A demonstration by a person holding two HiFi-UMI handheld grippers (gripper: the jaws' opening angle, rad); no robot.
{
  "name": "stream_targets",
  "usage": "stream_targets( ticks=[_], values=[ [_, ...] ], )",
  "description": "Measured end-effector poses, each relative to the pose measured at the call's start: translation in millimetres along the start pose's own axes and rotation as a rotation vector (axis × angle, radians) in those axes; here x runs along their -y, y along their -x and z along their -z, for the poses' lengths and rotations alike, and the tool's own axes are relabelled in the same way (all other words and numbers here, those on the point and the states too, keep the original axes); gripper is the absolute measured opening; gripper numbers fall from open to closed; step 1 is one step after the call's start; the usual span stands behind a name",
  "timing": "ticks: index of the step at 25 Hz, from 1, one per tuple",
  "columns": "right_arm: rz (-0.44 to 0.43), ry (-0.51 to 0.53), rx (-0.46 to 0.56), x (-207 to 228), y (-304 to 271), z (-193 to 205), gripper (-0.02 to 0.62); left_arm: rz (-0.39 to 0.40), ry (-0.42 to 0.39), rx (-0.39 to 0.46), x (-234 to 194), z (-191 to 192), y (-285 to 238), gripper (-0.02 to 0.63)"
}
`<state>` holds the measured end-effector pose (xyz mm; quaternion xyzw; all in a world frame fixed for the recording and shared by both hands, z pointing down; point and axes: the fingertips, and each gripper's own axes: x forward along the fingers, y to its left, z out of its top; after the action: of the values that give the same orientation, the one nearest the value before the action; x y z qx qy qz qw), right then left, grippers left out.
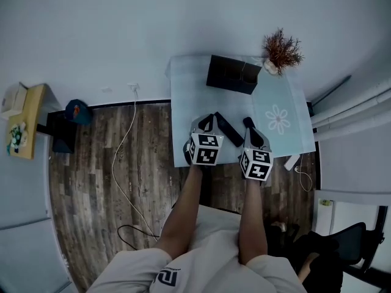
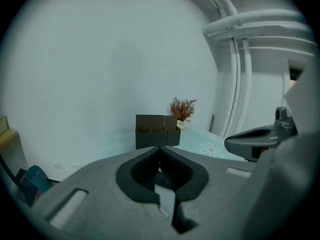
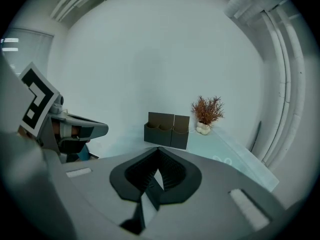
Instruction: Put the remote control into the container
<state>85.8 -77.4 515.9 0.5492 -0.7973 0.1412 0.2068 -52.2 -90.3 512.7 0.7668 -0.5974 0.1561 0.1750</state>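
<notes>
Both grippers are held out over the near edge of the table (image 1: pixel 183 96), side by side, each in one of the person's hands. On the left gripper (image 2: pixel 161 149) the jaws are pressed fully together with nothing between them. The right gripper (image 3: pixel 159 151) is the same: jaws closed tight and empty.

From above, the remote control (image 1: pixel 227 129) lies flat on the near part of the table, between the two grippers. It is a dark, slim bar set at a slant, its far end towards the left gripper (image 1: pixel 204 122) and its near end towards the right gripper (image 1: pixel 249 124). I cannot tell whether either gripper touches it.

The container (image 1: pixel 231 74) stands at the far side of the table against the wall (image 1: pixel 122 29), well apart from the remote control. It is a dark box with separate compartments open at the top. Just to its right stands a small reddish plant (image 1: pixel 281 50) in a pale pot. A white flower print (image 1: pixel 278 119) marks the right part of the tabletop. A white cable (image 1: pixel 125 145) trails across the wooden floor (image 1: pixel 91 163) on the left.
</notes>
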Motion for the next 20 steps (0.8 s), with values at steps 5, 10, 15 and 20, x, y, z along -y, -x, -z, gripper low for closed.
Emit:
stream_targets(
  ticks=[5, 10, 15, 20],
  values=[
    [0.007, -0.005, -0.035, -10.2, -15.8, 15.0, 0.002, -0.017, 0.026, 0.004, -16.7, 5.3, -13.7, 0.005],
    [0.028, -0.049, -0.015, -4.1, -12.8, 25.0, 0.002, -0.006, 0.013, -0.008, -13.8, 20.9, -19.3, 0.005],
    [0.04, -0.027, 0.034, 12.7, -20.1, 25.5, 0.002, -0.038, 0.037, -0.018, -12.8, 37.9, -37.5, 0.005],
    [0.034, -0.062, 0.046, 22.1, -40.6, 10.8, 0.002, -0.05, 0.03, -0.042, -20.2, 31.6, -54.2, 0.005]
  ],
)
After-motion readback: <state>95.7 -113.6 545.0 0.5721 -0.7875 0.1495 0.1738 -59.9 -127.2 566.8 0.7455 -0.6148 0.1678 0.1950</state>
